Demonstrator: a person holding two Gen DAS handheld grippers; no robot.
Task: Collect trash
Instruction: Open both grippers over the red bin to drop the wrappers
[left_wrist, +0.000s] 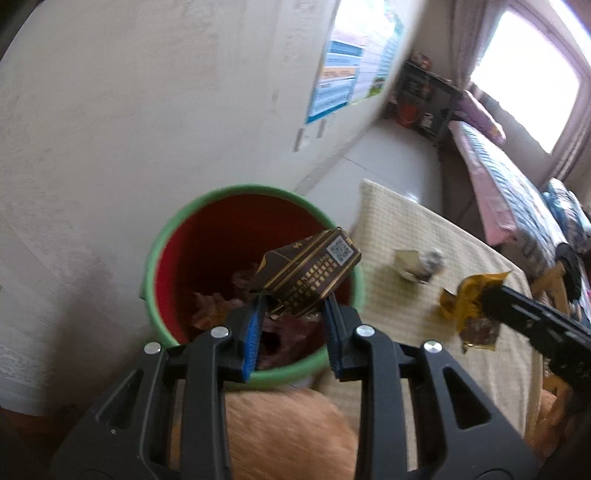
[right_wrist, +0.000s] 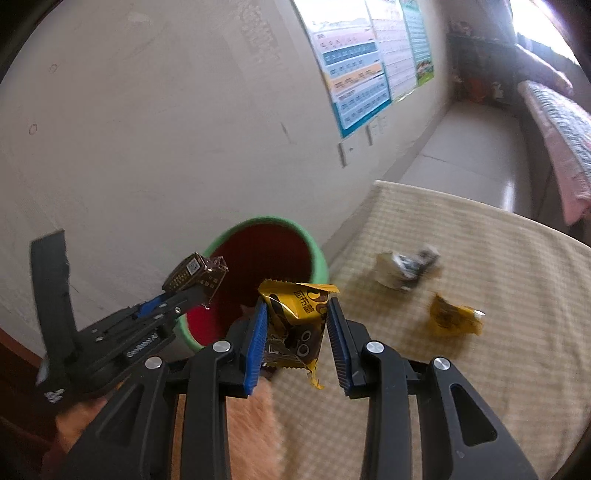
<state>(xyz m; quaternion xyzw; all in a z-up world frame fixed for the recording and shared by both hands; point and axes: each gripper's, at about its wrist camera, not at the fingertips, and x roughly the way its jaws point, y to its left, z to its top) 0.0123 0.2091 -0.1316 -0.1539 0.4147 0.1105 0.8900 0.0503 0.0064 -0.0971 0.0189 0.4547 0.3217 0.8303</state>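
Note:
A red bin with a green rim (left_wrist: 159, 254) stands beside the table, trash inside it; it also shows in the right wrist view (right_wrist: 317, 254). My left gripper (left_wrist: 293, 314) is shut on a dark brown and gold carton (left_wrist: 314, 275) and holds it over the bin's mouth; the carton also shows in the right wrist view (right_wrist: 194, 275). My right gripper (right_wrist: 295, 325) holds a yellow snack wrapper (right_wrist: 295, 325) above the table edge next to the bin; the wrapper touches the left pad, with a gap at the right pad. The wrapper also shows in the left wrist view (left_wrist: 469, 306).
A checked cream tablecloth (right_wrist: 480, 258) covers the table. On it lie a crumpled white-and-dark packet (right_wrist: 402, 269) and a small yellow wrapper (right_wrist: 452, 315). An orange furry thing (left_wrist: 280, 432) lies below the grippers. A wall with posters (right_wrist: 354, 66) is behind; a bed (left_wrist: 517, 192) is at right.

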